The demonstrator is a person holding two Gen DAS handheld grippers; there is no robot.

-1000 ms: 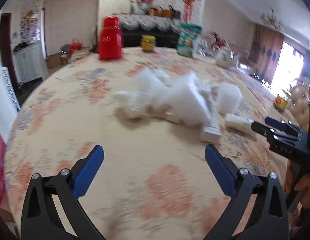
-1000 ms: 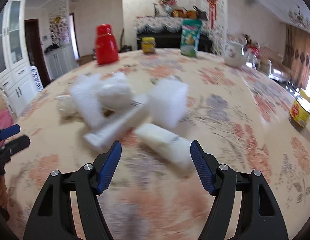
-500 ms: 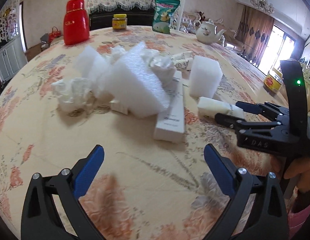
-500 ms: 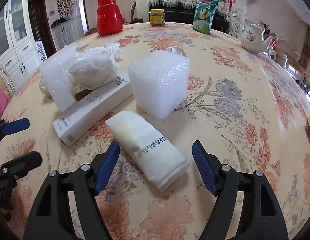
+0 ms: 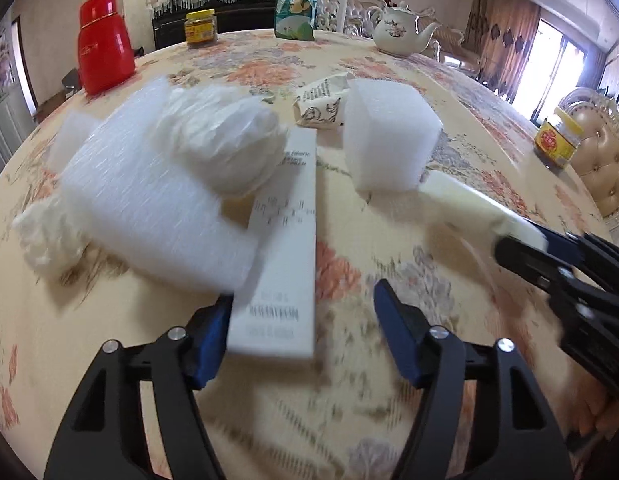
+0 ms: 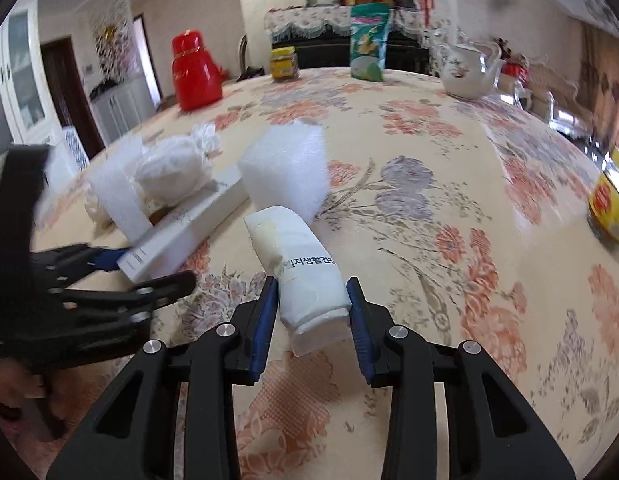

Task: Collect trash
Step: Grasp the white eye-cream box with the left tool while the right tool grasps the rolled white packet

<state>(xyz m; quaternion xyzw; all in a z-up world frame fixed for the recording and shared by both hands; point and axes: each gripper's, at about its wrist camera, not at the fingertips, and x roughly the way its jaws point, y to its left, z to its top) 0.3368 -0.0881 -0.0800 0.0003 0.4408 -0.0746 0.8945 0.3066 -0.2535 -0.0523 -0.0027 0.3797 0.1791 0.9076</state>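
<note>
Both claws have advanced since the earlier frames, from hovering short of the trash pile to straddling individual items, and both have narrowed.

Counter (image 6: 429,152): round, covered in a floral cloth. Trash lies grouped toward the near edge on the person's side; the red flask (image 6: 195,72), green snack bag (image 6: 368,42) and teapot (image 6: 469,70) stand along the far edge, well apart from it and evidently not for collection.

Foam slab (image 5: 149,208): largest piece, lying left of centre with its lower edge over the long white box (image 5: 281,256). A knotted plastic bag (image 5: 225,148) rests on top of both, so the box is pinned at its far end.

Foam cube (image 6: 287,168): stands just beyond the paper-wrapped roll (image 6: 305,272), near or touching its far end; contact cannot be confirmed.

Left claw (image 5: 305,336): half-open around the near end of the box. The left pad touches the box side; the right pad stands apart. No grip yet. Approach from the free end appears chosen because the other end is buried.

Right claw (image 6: 312,312): narrow, pads against both sides of the roll's near end. In the left wrist view the roll's end sits in the claw, apparently lifted slightly off the cloth, though blur prevents certainty.

Judgement: two items are being taken at once, smaller loose ones first.
</note>
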